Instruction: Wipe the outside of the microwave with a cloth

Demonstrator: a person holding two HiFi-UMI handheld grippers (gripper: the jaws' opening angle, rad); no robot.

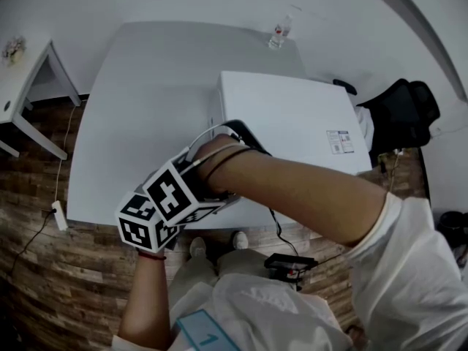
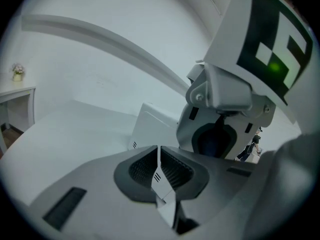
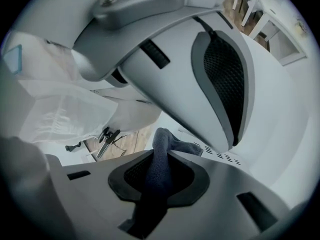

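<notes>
Cloth [image 3: 162,141], dark blue-grey and soft-napped, sits bunched in a thick fold between the ribbed black pads of my right gripper [image 3: 159,171]. Its jaws are drawn partway in and pinch the fold. My left gripper [image 2: 159,166] has its jaws pressed together with nothing between them.

The microwave [image 1: 292,123] is a smooth white box with crisp corners and small vent slots low on its side. It stands on the matte white table [image 1: 146,108], toward the near right edge. Open tabletop stretches to its left and behind it, where a clear bottle [image 1: 280,31] stands at the far edge.

My right forearm crosses leftward, its gripper tilted steeply down by the microwave's near-left corner. My left gripper is just beside it.
</notes>
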